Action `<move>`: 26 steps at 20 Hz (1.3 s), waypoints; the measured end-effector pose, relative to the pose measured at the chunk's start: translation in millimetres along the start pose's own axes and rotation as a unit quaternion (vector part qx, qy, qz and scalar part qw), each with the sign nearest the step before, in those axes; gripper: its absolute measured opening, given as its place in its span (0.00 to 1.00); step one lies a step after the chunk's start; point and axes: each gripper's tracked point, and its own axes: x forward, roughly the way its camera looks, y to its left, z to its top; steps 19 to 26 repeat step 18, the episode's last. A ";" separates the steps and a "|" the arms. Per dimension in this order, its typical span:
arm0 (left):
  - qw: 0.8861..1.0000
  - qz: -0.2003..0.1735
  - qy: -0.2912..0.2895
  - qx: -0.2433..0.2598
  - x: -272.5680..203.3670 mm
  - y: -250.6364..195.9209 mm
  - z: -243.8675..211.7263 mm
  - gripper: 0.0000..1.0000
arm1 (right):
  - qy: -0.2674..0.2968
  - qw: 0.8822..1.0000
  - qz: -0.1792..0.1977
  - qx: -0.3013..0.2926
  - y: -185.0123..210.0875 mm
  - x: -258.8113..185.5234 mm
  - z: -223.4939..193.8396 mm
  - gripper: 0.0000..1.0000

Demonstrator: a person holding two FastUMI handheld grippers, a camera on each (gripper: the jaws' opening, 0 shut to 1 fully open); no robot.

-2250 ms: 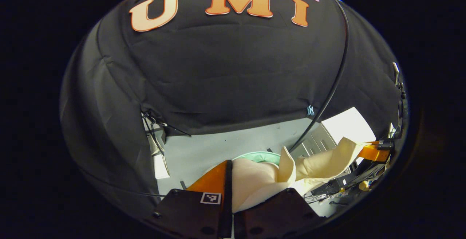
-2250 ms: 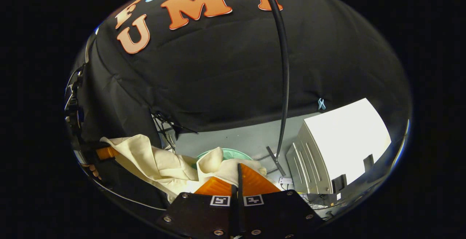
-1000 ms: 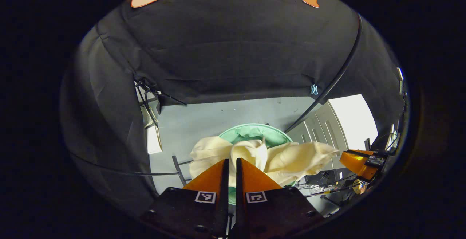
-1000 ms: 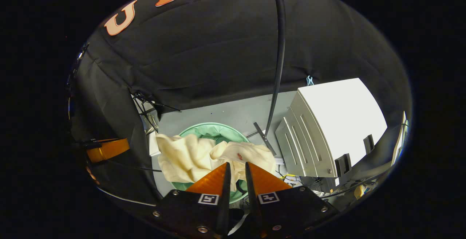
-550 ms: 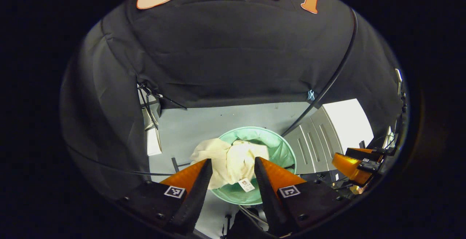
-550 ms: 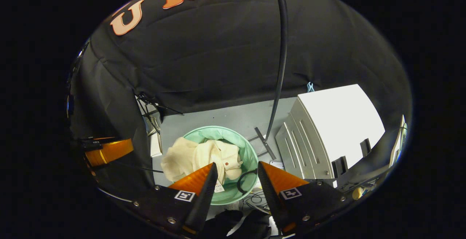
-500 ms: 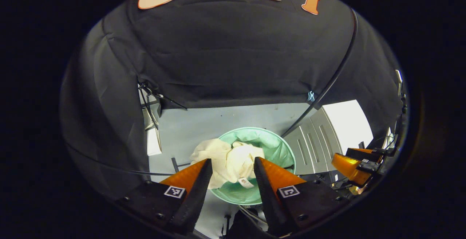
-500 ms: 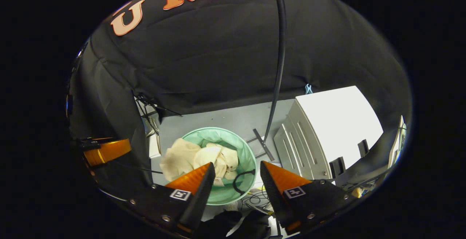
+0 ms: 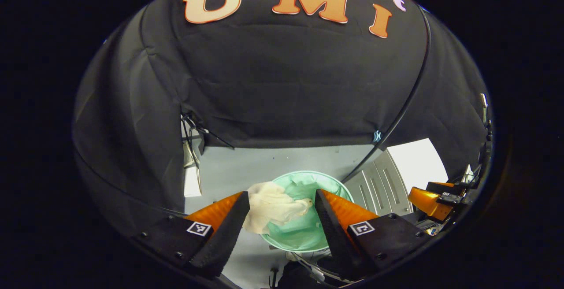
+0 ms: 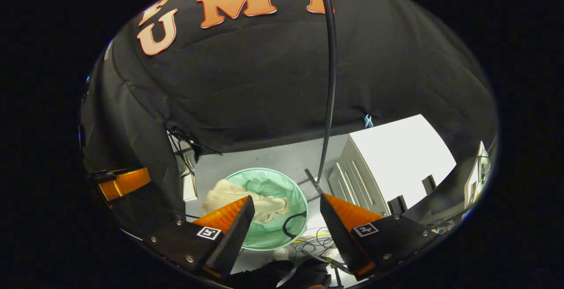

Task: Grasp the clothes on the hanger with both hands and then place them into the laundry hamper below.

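Both claws hung above the green laundry hamper [image 9: 328,182], which stood on the grey floor [image 9: 246,165] in front of the black cloth wall [image 9: 282,86]. In the left gripper view the left claw [image 9: 278,198] had its two fingers spread wide apart with nothing between them, and the hamper showed through the gap. The cream clothes [image 9: 271,206] lay bunched in the hamper, with part of the cloth draped over the rim on the side towards the claw's left finger. The right claw [image 9: 429,201] showed at the far right edge of that view, beside a white cabinet [image 9: 414,161]; how far it was open could not be told from there.

In the right gripper view the right claw [image 10: 286,207] was likewise wide open and held nothing. Between its fingers the laundry hamper [image 10: 269,179] sat below, with the clothes [image 10: 246,198] crumpled inside and lapping over its rim on the left. A black loop, perhaps a handle or a cable, lay at the hamper's near edge. A thin black pole [image 10: 329,73] ran down to the floor just beside the hamper, and the white cabinet [image 10: 396,157] stood to the right. The left claw [image 10: 123,182] showed at the left edge of this view, well apart from the hamper
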 end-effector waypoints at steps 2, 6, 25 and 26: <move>1.000 0.009 -0.024 0.001 -15.4 7.9 13.3 1.00 | -0.017 1.000 -0.001 -0.002 -3.8 -15.6 16.9 0.93; 0.997 0.009 -0.067 -0.022 -51.7 19.2 41.4 0.98 | -0.064 0.998 -0.010 -0.014 -18.1 -51.3 62.9 0.93; 0.975 0.049 -0.214 -0.026 -153.7 58.8 147.7 0.98 | -0.181 0.983 -0.027 -0.033 -45.9 -138.8 165.6 0.93; 0.975 0.049 -0.214 -0.026 -153.7 58.8 147.7 0.98 | -0.181 0.983 -0.027 -0.033 -45.9 -138.8 165.6 0.93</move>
